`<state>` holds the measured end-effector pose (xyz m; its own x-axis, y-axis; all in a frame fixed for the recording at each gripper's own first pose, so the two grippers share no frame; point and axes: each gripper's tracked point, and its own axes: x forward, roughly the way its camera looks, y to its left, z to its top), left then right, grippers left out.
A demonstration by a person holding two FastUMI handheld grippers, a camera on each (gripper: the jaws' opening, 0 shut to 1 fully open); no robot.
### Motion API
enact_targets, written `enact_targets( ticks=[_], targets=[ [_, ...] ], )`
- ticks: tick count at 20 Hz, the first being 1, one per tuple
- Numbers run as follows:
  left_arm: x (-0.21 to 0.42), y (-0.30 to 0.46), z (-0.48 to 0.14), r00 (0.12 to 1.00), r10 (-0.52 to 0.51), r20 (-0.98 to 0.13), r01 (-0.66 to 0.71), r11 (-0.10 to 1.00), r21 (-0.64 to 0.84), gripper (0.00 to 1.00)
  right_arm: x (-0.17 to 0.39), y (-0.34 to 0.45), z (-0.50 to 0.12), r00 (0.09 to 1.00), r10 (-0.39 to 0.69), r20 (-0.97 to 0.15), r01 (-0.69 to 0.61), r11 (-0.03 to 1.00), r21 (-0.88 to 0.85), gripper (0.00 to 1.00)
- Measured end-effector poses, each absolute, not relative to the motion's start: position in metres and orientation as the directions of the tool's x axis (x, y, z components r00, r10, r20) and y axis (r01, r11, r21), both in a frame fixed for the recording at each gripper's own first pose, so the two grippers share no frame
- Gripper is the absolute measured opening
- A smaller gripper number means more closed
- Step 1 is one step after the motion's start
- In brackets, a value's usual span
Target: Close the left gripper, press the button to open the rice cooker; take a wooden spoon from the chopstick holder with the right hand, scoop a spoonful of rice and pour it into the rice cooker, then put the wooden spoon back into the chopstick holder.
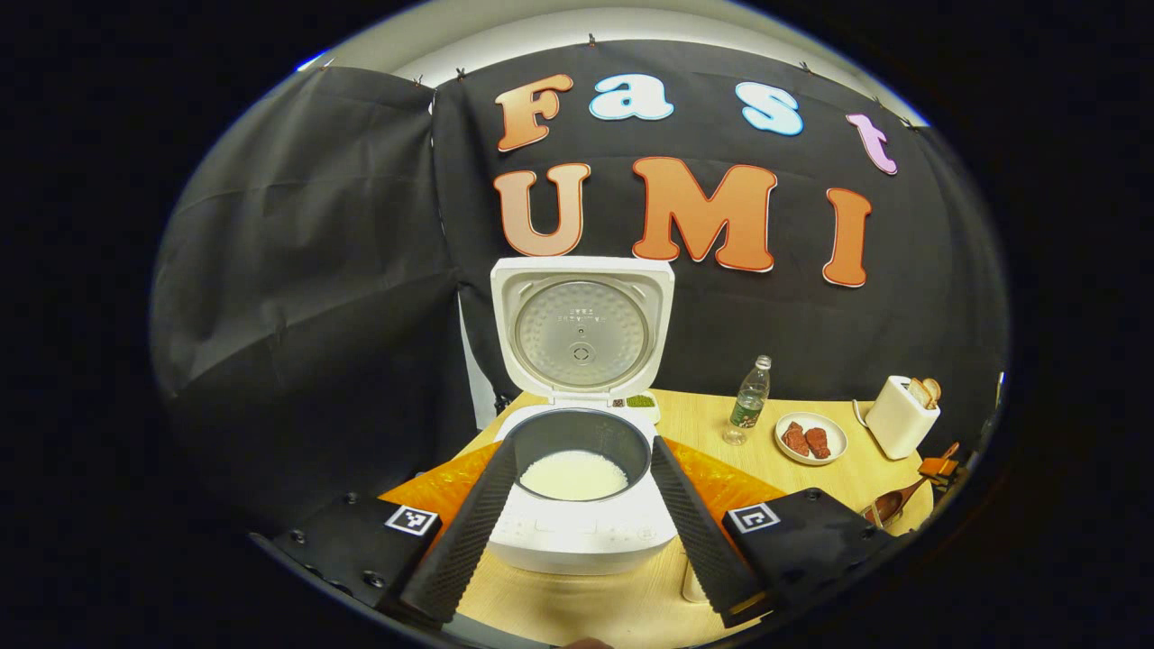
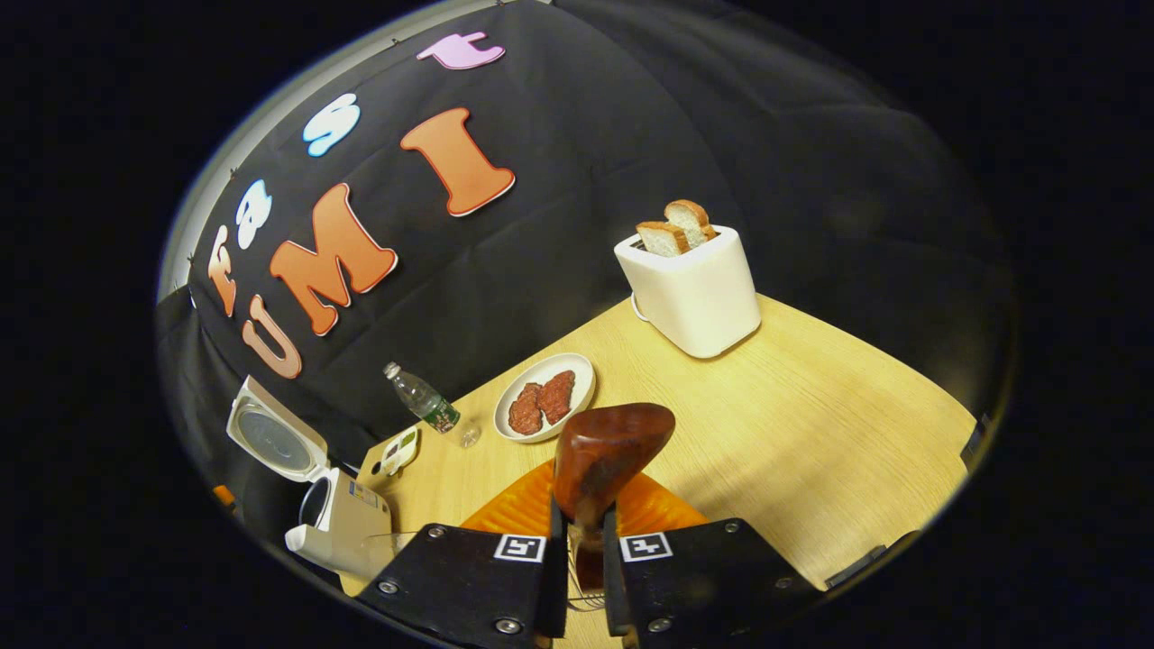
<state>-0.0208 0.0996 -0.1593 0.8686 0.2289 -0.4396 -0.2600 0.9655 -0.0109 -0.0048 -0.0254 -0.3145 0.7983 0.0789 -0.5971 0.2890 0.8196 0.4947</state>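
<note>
At the counter's left edge the rice cooker stands with its lid up and white rice in the pot, so the button step looks done, and the left claw hangs before it with its fingers spread wide apart. Further right, past the bottle, the plate of meat and the toaster, the right claw is clamped on the wooden spoon. I cannot tell whether the bowl carries rice; returning it to the holder remains.
</note>
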Motion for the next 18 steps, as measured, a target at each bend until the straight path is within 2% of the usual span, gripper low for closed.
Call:
enact_targets(
  ticks=[4,6,7,8,9,11,13,14,17,18],
  targets=[
    [-0.012,0.098,-0.153,0.873,0.227,-0.431,-0.256,0.967,-0.009,0.98,-0.006,-0.021,-0.324,0.76,0.127,-0.638,0.308,0.793,0.525,0.24],
    [0.002,0.098,-0.146,0.88,0.211,-0.425,-0.239,0.971,-0.014,1.0,-0.016,-0.028,-0.332,0.717,0.128,-0.686,0.339,0.795,0.503,0.32],
    [0.01,0.098,-0.142,0.885,0.199,-0.422,-0.229,0.973,-0.021,0.96,-0.023,-0.03,-0.331,0.702,0.134,-0.699,0.34,0.8,0.494,0.47],
    [0.02,0.1,-0.135,0.887,0.19,-0.422,-0.226,0.973,-0.037,0.96,-0.026,-0.038,-0.327,0.699,0.117,-0.705,0.341,0.812,0.473,0.46],
    [0.035,0.101,-0.124,0.895,0.168,-0.413,-0.212,0.975,-0.063,1.0,-0.029,-0.048,-0.322,0.7,0.092,-0.708,0.341,0.827,0.446,0.74],
    [0.067,0.108,-0.101,0.908,0.135,-0.397,-0.19,0.976,-0.104,1.0,-0.036,-0.067,-0.305,0.712,0.03,-0.702,0.342,0.858,0.384,0.91],
    [0.105,0.121,-0.076,0.92,0.116,-0.374,-0.177,0.975,-0.132,1.0,-0.045,-0.077,-0.277,0.743,-0.01,-0.67,0.326,0.879,0.348,0.94],
    [0.123,0.128,-0.069,0.913,0.118,-0.391,-0.176,0.977,-0.117,0.96,-0.047,-0.081,-0.262,0.756,-0.027,-0.654,0.317,0.889,0.33,0.94],
    [0.183,0.153,-0.048,0.919,0.148,-0.366,-0.182,0.981,-0.06,0.98,-0.046,-0.086,-0.222,0.799,-0.063,-0.597,0.283,0.917,0.282,0.94],
    [0.202,0.153,-0.047,0.919,0.13,-0.373,-0.162,0.985,-0.057,0.98,-0.046,-0.085,-0.21,0.81,-0.072,-0.582,0.277,0.922,0.271,0.94]
  ],
)
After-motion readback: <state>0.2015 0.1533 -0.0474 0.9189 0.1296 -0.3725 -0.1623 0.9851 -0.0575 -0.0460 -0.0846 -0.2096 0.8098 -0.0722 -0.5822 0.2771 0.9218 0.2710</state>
